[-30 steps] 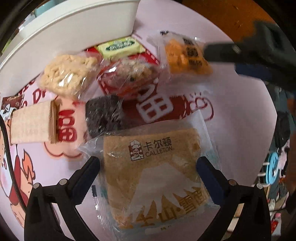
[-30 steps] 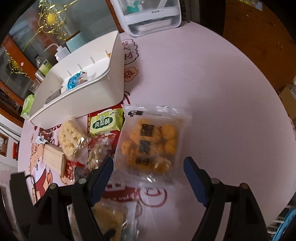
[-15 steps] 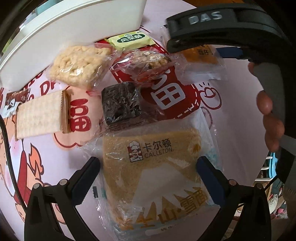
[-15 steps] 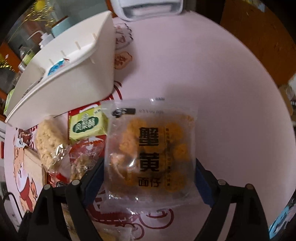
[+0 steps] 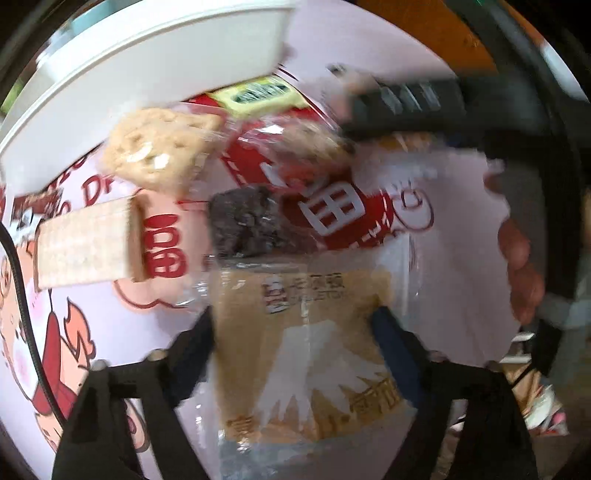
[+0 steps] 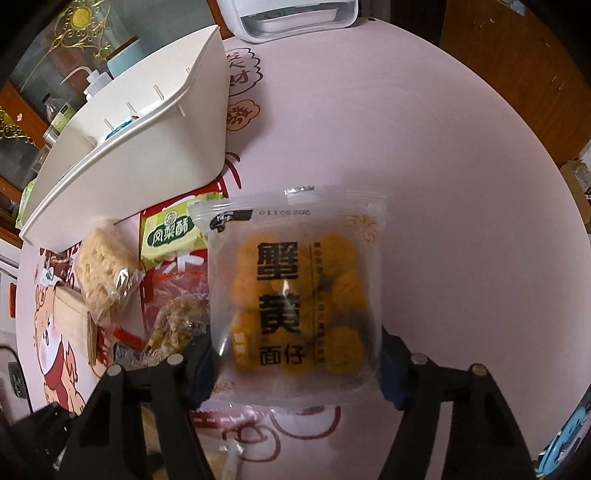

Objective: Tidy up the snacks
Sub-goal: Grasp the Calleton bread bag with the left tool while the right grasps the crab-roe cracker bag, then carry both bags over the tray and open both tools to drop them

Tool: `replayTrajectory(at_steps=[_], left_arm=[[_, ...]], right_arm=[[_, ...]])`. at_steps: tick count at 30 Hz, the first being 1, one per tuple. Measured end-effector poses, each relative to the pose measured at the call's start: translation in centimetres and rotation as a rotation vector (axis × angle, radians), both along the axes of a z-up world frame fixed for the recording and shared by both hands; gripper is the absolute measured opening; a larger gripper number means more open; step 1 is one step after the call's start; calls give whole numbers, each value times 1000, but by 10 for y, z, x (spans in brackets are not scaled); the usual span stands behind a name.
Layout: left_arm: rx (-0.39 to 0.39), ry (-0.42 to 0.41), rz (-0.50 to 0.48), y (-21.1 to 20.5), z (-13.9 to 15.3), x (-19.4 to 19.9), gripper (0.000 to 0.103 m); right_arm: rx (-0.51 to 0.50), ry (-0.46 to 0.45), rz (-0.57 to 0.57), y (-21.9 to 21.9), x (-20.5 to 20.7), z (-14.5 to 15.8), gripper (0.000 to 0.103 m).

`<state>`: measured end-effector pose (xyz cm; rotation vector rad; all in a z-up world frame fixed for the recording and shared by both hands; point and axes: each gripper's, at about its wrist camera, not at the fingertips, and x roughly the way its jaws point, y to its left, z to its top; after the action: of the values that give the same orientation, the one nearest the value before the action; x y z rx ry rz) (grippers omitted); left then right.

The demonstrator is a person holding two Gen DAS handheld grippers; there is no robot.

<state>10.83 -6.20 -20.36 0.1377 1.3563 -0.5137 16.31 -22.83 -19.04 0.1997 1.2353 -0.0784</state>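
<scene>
My left gripper (image 5: pixel 295 332) points down at a clear packet with a tan cake slice (image 5: pixel 325 369). Its jaws are closing and the pads touch the packet's two sides. My right gripper (image 6: pixel 295 362) is closing its jaws on a clear packet of orange snack balls (image 6: pixel 291 280), with the pads at the packet's edges. The white divided bin (image 6: pixel 147 155) stands at the back left. Between bin and grippers lie a puffed rice bar (image 5: pixel 155 151), a wafer (image 5: pixel 85 243), a dark brownie (image 5: pixel 243 221), a green pack (image 6: pixel 171 236) and a red-wrapped nut snack (image 6: pixel 177 314).
The round table has a pink printed cloth (image 6: pixel 424 184), bare on the right. A white appliance (image 6: pixel 288 14) stands at its far edge, and a squeeze bottle (image 6: pixel 96 81) behind the bin. A hand (image 5: pixel 517 258) on the right tool fills the left view's right side.
Both pairs of jaws have narrowed onto their packets. The right gripper came down over the orange snack packet, which now fills its view. The left view has blurred and shifted slightly.
</scene>
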Motion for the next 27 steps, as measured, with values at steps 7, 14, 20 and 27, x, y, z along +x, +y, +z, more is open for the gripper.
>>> replayTrajectory(at_steps=[7,14,20,27], left_arm=[[-65,23,37,35,13,11,44],[-71,-39,50,46,39,1,39],[-96,-101,74,60,73,2,39],[-133,-201,96,72,122,4,39]], right_arm=[[7,-11,-1,4,-21,1,68],[23,-58,8,9,-39,24,68],[41,-138,13,10,-41,61,68],[35,-254,43,16,-21,116,68]])
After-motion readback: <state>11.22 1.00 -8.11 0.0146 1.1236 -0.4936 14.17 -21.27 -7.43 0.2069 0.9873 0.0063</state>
